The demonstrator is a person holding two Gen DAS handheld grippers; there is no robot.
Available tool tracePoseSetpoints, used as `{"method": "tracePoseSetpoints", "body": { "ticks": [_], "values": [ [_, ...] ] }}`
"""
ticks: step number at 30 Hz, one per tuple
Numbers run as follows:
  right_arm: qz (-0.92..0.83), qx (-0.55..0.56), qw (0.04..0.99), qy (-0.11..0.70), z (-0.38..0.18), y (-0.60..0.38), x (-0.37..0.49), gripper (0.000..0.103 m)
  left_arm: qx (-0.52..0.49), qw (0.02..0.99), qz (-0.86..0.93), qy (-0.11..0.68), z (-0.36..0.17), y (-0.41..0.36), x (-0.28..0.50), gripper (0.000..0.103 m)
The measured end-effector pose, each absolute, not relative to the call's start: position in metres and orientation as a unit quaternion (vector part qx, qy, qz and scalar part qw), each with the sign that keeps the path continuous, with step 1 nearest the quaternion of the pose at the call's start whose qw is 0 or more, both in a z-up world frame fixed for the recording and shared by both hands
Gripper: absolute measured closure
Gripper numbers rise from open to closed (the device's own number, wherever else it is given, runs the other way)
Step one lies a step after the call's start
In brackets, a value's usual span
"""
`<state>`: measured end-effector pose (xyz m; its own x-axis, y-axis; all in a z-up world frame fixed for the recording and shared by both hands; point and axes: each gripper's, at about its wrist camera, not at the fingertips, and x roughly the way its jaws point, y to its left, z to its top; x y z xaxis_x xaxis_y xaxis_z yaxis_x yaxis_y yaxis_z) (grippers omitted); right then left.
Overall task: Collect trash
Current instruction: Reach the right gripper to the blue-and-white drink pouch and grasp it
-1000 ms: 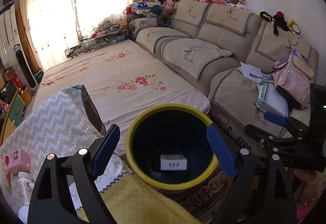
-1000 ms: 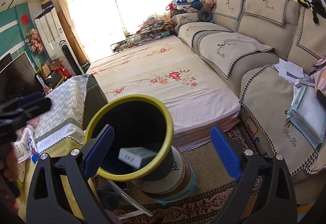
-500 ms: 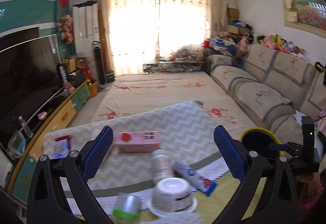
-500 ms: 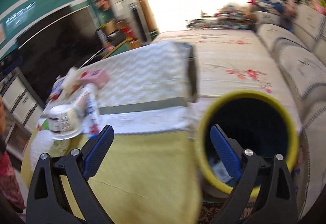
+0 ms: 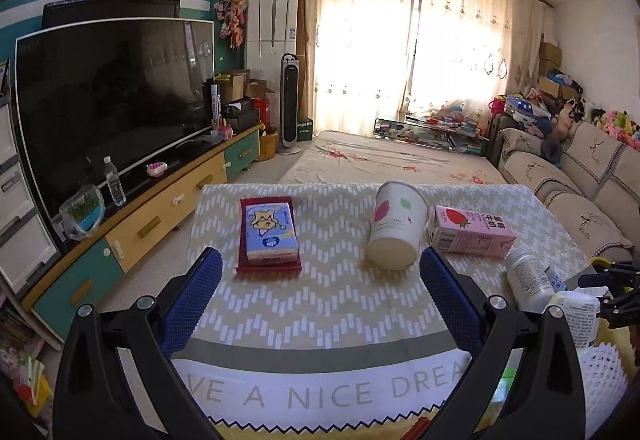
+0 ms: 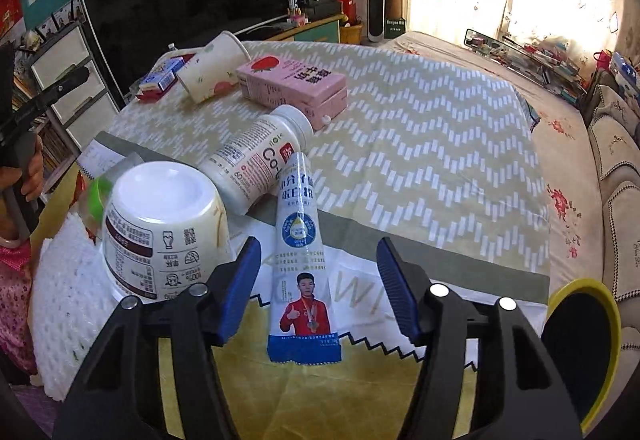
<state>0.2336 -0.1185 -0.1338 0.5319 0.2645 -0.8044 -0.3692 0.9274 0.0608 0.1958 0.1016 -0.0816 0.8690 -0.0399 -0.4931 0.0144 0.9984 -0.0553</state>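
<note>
Pickup step: right claw [image 6: 320,290] closing around the toothpaste tube [image 6: 301,260], pads not yet touching; left claw [image 5: 320,300] open, empty; next, grip and carry to bin [image 6: 580,352].

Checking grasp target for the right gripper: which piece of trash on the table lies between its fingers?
The blue-and-white tube, flat on the cloth between the closing jaws of the right gripper, pads not yet touching. The upturned tub and white bottle lie outside.

"VE A NICE DREA" on the tablecloth [image 5: 320,392]; "Co-" on the white bottle [image 6: 256,155].
</note>
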Motion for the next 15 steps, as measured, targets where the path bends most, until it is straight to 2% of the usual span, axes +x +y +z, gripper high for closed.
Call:
{"method": "tracePoseSetpoints", "body": {
  "ticks": [8, 11, 14, 15],
  "values": [
    [0.181, -0.076, 0.862, 0.467, -0.151, -0.111, 0.236, 0.049, -0.04, 0.97, -0.049, 0.236, -0.081, 0.094, 0.189, 0.005],
    [0.172, -0.087, 0.862, 0.469, -0.155, -0.106, 0.237, 0.057, -0.04, 0.97, -0.049, 0.236, -0.081, 0.094, 0.187, 0.005],
    [0.167, -0.074, 0.864, 0.47, -0.153, -0.109, 0.239, 0.076, -0.039, 0.97, -0.052, 0.234, -0.08, 0.092, 0.185, 0.005],
    [0.166, -0.072, 0.864, 0.47, -0.154, -0.109, 0.239, 0.078, -0.038, 0.97, -0.052, 0.233, -0.079, 0.093, 0.183, 0.005]
  ]
}}
